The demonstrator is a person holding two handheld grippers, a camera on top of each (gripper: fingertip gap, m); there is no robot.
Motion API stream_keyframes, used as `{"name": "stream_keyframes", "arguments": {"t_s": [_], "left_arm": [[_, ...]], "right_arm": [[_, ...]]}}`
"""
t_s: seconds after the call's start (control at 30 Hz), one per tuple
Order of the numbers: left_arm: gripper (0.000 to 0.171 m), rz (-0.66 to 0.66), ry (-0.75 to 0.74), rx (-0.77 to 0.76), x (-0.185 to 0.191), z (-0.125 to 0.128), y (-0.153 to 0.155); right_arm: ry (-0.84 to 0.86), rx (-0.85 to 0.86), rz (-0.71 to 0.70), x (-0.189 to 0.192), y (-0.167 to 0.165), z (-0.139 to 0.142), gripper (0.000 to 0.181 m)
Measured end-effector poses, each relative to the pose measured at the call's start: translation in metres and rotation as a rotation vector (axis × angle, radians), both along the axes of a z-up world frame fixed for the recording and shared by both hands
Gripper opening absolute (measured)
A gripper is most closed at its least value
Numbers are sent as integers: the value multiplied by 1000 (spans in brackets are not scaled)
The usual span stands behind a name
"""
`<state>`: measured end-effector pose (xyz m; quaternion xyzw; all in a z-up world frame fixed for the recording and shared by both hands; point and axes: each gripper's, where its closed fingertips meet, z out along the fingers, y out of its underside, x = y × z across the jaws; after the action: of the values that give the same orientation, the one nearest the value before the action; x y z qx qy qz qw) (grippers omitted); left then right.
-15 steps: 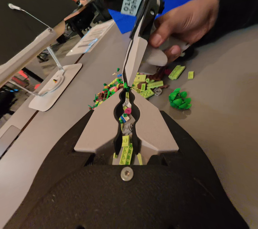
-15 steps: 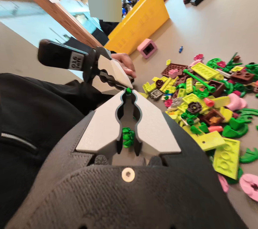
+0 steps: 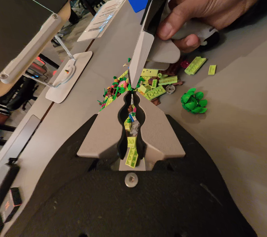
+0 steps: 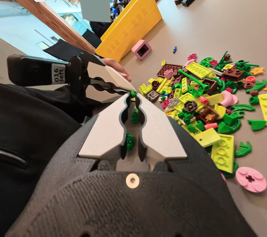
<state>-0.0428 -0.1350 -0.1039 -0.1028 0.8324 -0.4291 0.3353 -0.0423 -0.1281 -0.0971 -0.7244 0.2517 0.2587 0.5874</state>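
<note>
**Two gripper tips meet on one small green piece**

The left gripper (image 3: 131, 93) and right gripper (image 4: 133, 94) meet tip to tip above the grey table (image 3: 216, 150), both pinched on a small green piece (image 4: 132, 93); it sits dead ahead of each, no nearer one than the other; its long axis is too small to tell; the brick pile (image 4: 202, 97) lies right of the right gripper; a green leafy cluster (image 3: 193, 101) sits apart, right of the left gripper.
</note>
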Motion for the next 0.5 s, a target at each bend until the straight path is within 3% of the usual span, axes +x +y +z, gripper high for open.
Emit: {"name": "stream_keyframes", "arguments": {"t_s": [0.2, 0.27, 0.33, 0.4, 0.5], "left_arm": [[0, -21, 189, -144, -5, 6, 1], [0, 25, 214, -101, 4, -9, 19], [0, 1, 307, -241, 8, 1, 19], [0, -5, 348, -298, 13, 2, 21], [0, 30, 318, -211, 20, -13, 31]], "right_arm": [[8, 60, 26, -3, -4, 14, 2], [20, 205, -78, 23, -26, 43, 2], [-31, 240, -192, 55, -60, 56, 2], [-99, 164, -224, 67, -72, 47, 3], [-138, 11, -174, 64, -60, 17, 3]]}}
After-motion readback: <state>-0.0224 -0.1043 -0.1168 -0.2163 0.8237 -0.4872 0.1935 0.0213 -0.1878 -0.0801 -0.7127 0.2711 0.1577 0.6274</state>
